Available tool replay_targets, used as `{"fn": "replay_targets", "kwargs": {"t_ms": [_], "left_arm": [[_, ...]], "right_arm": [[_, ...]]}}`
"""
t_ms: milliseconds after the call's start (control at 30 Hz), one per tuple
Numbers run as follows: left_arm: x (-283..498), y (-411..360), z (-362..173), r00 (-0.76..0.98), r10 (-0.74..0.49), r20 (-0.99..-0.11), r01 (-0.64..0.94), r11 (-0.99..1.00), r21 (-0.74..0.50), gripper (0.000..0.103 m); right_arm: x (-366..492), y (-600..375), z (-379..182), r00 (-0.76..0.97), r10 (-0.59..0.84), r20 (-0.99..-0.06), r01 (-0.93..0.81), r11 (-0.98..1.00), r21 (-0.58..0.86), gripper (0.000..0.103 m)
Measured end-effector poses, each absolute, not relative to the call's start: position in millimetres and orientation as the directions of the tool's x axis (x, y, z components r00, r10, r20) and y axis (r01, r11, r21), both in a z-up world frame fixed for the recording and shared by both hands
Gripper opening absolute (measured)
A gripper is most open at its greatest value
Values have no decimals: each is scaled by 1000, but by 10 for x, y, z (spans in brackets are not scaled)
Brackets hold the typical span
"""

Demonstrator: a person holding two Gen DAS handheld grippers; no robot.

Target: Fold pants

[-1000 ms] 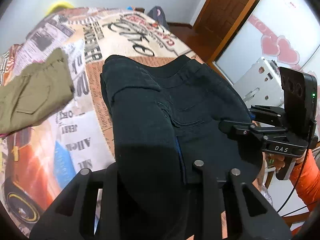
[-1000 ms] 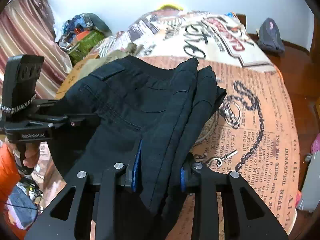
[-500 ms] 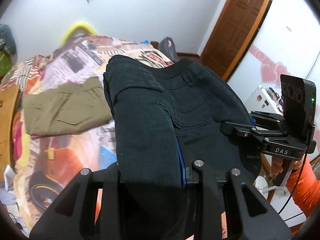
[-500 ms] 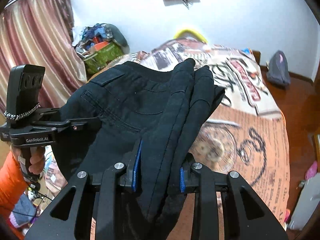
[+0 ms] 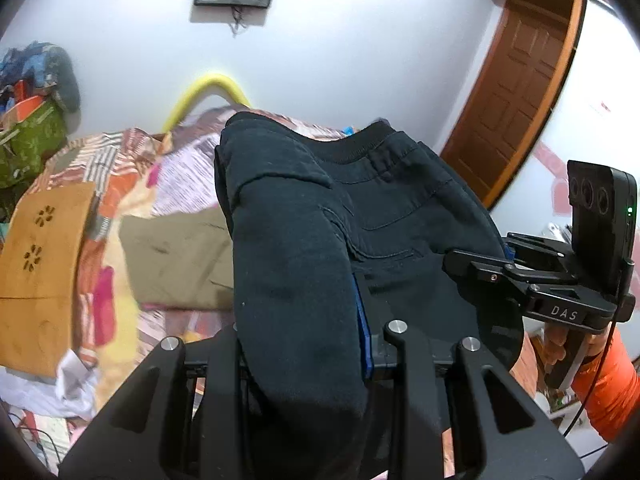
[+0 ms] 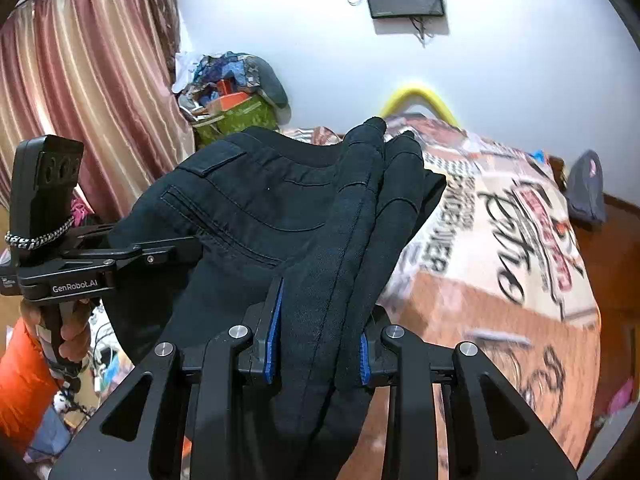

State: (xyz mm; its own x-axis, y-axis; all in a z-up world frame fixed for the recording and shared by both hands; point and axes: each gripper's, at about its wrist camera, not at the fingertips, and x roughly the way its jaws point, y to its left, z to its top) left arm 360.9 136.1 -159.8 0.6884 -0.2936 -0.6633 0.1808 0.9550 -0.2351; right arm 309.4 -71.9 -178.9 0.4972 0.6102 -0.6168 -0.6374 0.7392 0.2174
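Both clamped on the black pants (image 5: 296, 248): left hand-held gripper (image 5: 304, 344) and right hand-held gripper (image 6: 316, 344) (bunched folds between blue pads), above the bed (image 6: 500, 240).

Bed (image 6: 500, 280) under a newspaper-print cover, olive-green pants (image 5: 176, 264) flat on it beside a wooden board (image 5: 44, 256).

Two claws (image 5: 304, 344) (image 6: 316, 348); black pants (image 5: 392, 208), olive pants (image 5: 176, 260): one each.

light: even, bright | blur: bedspread (image 6: 500, 248) smeared | edges: fisheye-bent, vignetted
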Motion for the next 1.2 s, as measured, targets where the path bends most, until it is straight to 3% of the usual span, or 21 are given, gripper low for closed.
{"fn": "replay_targets", "kwargs": {"t_ms": [400, 833, 1000, 1100, 1200], "left_arm": [[4406, 2112, -1882, 711, -242, -660, 109, 965, -237, 29], [5426, 2502, -3243, 587, -288, -757, 42, 944, -326, 30], [5549, 2564, -3638, 544, -277, -792, 17, 947, -319, 42], [5516, 2613, -3648, 556, -265, -788, 10, 950, -313, 49], [5428, 2617, -3572, 567, -218, -794, -21, 960, -278, 50]], "right_arm": [[3725, 76, -1932, 490, 615, -618, -663, 723, 193, 27], [4442, 496, -2845, 442, 522, -729, -627, 762, 165, 27], [4533, 524, -3145, 418, 490, -765, -602, 780, 170, 29], [4469, 458, -3148, 423, 494, -760, -604, 779, 170, 36], [4434, 408, -3111, 423, 476, -771, -585, 793, 168, 41]]}}
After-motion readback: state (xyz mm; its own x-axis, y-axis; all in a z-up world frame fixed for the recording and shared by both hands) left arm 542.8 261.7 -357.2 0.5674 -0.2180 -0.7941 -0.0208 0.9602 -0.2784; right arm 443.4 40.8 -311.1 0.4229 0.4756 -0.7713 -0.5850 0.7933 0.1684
